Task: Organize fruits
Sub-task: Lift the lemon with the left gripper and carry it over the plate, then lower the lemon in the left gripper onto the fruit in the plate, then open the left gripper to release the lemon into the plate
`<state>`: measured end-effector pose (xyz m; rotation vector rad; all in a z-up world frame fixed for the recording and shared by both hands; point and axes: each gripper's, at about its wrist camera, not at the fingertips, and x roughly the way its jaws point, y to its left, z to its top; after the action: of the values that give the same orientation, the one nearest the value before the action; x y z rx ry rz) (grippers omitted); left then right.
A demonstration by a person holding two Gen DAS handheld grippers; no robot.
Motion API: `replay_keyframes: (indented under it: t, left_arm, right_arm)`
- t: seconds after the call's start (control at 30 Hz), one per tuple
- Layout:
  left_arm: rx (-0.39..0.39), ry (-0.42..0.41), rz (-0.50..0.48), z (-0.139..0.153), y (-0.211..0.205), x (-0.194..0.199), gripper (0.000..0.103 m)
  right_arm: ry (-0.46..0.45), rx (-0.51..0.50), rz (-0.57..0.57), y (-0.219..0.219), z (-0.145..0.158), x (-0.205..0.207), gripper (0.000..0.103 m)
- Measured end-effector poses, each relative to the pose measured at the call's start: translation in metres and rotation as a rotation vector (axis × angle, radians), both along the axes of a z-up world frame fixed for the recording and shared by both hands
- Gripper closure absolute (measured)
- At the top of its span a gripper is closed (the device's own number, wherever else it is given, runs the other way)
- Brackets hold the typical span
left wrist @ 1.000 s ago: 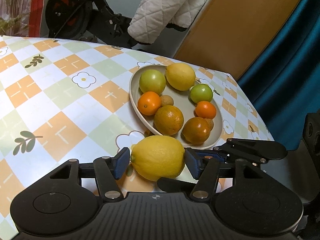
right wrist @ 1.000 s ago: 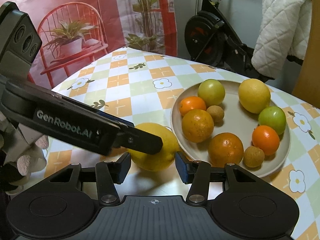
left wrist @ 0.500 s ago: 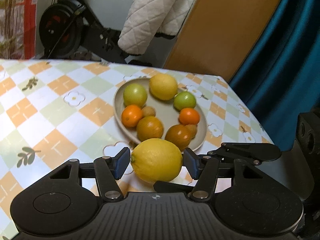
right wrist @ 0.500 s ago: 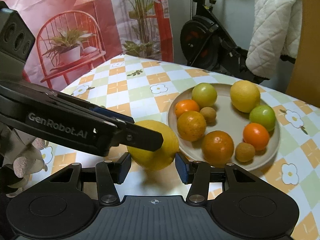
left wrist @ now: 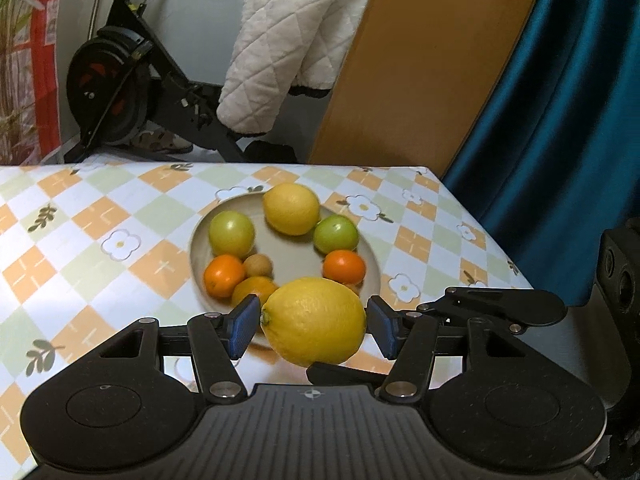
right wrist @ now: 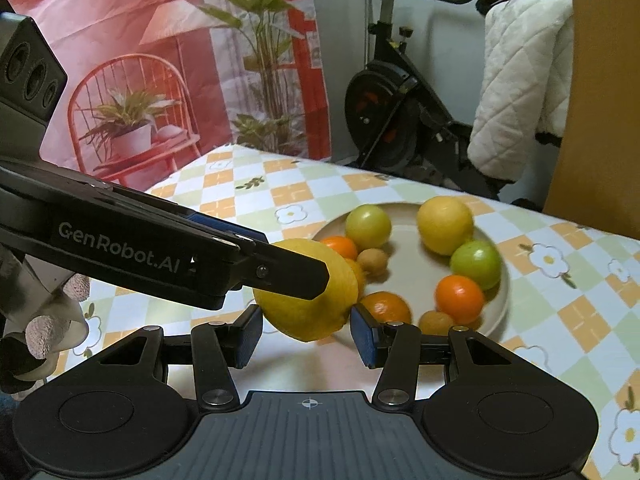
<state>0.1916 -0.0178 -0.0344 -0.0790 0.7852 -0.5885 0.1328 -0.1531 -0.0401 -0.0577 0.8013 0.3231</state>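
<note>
Left wrist view: the left tool (left wrist: pixel 314 326) clamps 1 large lemon (left wrist: pixel 314 320), raised above the counter (left wrist: pixel 80 232) before the plate (left wrist: pixel 296 260).
Right tool (right wrist: pixel 306 334): parted, gripping nothing.

Matt black plastic on the left gripper (left wrist: pixel 314 326), ribbed along its near edge, with small bright metal rivets and blue rubbery-looking fingertip pads (left wrist: pixel 243 326). Finely pitted, faintly shiny rind on the large lemon (left wrist: pixel 316 320) at centre frame. Smooth, matt beige plate (left wrist: pixel 296 256), ceramic or plastic unclear. Glossy patterned covering on the tabletop (left wrist: pixel 100 232), likely wipeable vinyl. Soft quilted white cloth (left wrist: pixel 288 40) at upper centre; sheeny teal curtain (left wrist: pixel 560 120) at right.
</note>
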Motion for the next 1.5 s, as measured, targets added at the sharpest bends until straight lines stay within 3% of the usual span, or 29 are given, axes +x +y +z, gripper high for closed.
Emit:
replay_keyframes:
  t: [0.53,1.13,1.33,1.5]
  left_arm:
    - [-0.016,-0.013,-0.029,0.008,-0.034,0.039,0.043]
    - [0.001,0.034,-0.032,-0.012,-0.045,0.083,0.044]
    - [-0.003,0.041,-0.060,-0.016,-0.048,0.084,0.055]
    - [0.013,0.047,-0.048,-0.019,-0.045,0.088,0.055]
  right_arm:
    - [-0.048,-0.027,-0.024,-0.040,0.015,0.032,0.058]
    - [-0.001,-0.040,-0.029,-0.058,-0.013,0.080,0.058]
    - [-0.007,-0.028,-0.006,-0.050,-0.013,0.087,0.064]
    - [0.012,-0.067,-0.003,-0.042,-0.016,0.094,0.065]
